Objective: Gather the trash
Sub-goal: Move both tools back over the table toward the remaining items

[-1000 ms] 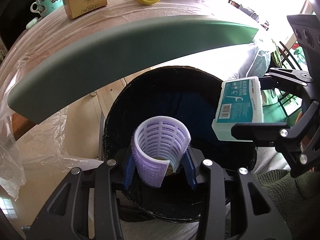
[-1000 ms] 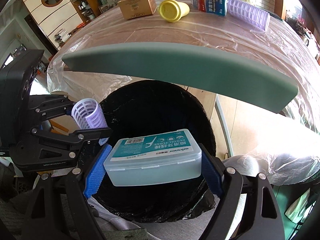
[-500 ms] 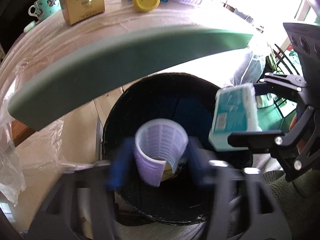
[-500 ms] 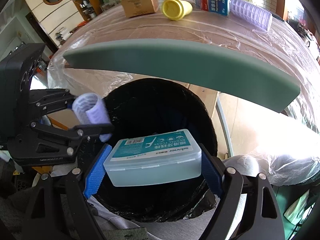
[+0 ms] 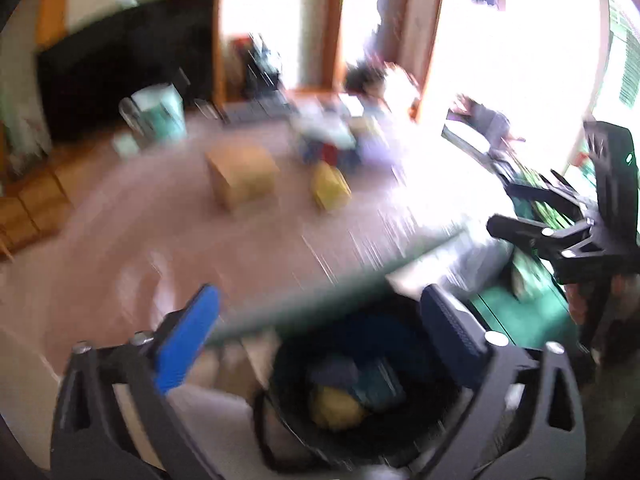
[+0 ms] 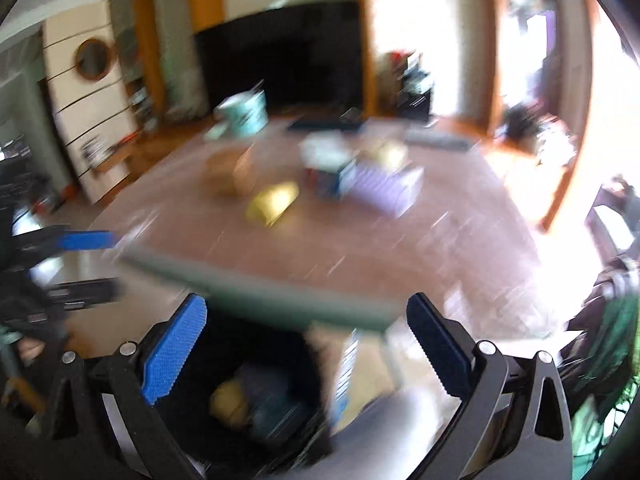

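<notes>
1. Left gripper (image 5: 320,296): jaws opening, spread wide, nothing between the blue pads
2. Right gripper (image 6: 306,304): jaws opening too, wide, nothing held; both views badly smeared
3. Bin (image 5: 266,420) sits below the near edge of the table (image 5: 120,240), under its green rim; black liner, with yellowish and dark lumps inside that are too blurred to name
4. In the right wrist view a pale printed streak shows by the bin's right rim; cannot tell what it is
5. Trash on the table is grouped around the middle, toward the far edge:
   - brown box (image 5: 242,178), leftmost of the group
   - yellow cap (image 5: 330,190), nearest to the near edge
   - blue and red box (image 5: 324,152), just behind the cap
   - purple roller (image 6: 386,190), beside the blue and red box on the right
6. Mug (image 5: 158,114) stands near the far left edge, apart from the group; likely not trash
7. Handling, judged:
   - both boxes look like light cardboard, stiff enough to pinch across the short sides, but they would crush if squeezed hard
   - the cap looks like hard, smooth plastic, so likely slippery; take it across its round body
   - the roller is a light, springy lattice that gives under the pads; take it across the middle
8. The table has a glossy plastic cover, so things may slide when nudged
</notes>
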Demonstrator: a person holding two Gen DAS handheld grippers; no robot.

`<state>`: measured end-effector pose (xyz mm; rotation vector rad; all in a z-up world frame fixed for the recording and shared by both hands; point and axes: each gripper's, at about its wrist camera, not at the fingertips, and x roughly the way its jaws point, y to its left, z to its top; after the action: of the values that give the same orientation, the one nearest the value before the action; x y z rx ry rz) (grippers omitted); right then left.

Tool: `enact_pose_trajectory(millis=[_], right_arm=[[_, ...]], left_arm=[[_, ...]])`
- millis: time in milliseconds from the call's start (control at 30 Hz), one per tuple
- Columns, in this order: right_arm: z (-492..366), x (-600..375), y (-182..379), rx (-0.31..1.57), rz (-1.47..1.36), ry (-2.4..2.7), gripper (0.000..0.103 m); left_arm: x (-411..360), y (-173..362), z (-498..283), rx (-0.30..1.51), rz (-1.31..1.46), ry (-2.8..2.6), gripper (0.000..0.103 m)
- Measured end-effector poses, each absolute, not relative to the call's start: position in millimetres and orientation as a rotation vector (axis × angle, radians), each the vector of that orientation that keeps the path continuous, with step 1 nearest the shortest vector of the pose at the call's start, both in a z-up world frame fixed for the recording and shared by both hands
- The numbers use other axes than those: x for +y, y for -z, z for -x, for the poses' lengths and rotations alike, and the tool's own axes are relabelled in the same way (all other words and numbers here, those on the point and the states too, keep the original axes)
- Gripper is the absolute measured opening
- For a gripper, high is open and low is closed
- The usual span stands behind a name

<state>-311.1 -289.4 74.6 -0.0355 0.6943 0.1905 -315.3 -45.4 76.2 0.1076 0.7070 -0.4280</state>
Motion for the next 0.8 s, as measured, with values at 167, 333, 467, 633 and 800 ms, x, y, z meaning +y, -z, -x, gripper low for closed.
enact_pose_trajectory(millis=[167,333,467,633,800], right_arm=[[238.7,-303.6,-65.2,0.754,0.055,-0.132,0.099],[181.7,-312.8,-37.0,0.894,0.022,-0.152,0.099],[156.6,-315.6,-25.9,0.945,-0.003,-0.195,0.099],[138.3,-315.9,-17.8,0.979,-0.02,-0.216,0.097],[129.7,-308.2,-16.6,0.985,-0.009,-0.232,0.085]], left_arm=[[-51.1,-71.7,246.4,0.782,-0.072,0.288,0.102],[-44.6,-51.9,190.4,0.888,0.051,0.272,0.101],[-51.0,-44.7,163.1,0.911,0.053,0.269,0.101],[-61.2,-39.1,143.9,0.926,0.011,0.261,0.101],[-61.3,-32.6,128.0,0.936,-0.004,0.231,0.09]])
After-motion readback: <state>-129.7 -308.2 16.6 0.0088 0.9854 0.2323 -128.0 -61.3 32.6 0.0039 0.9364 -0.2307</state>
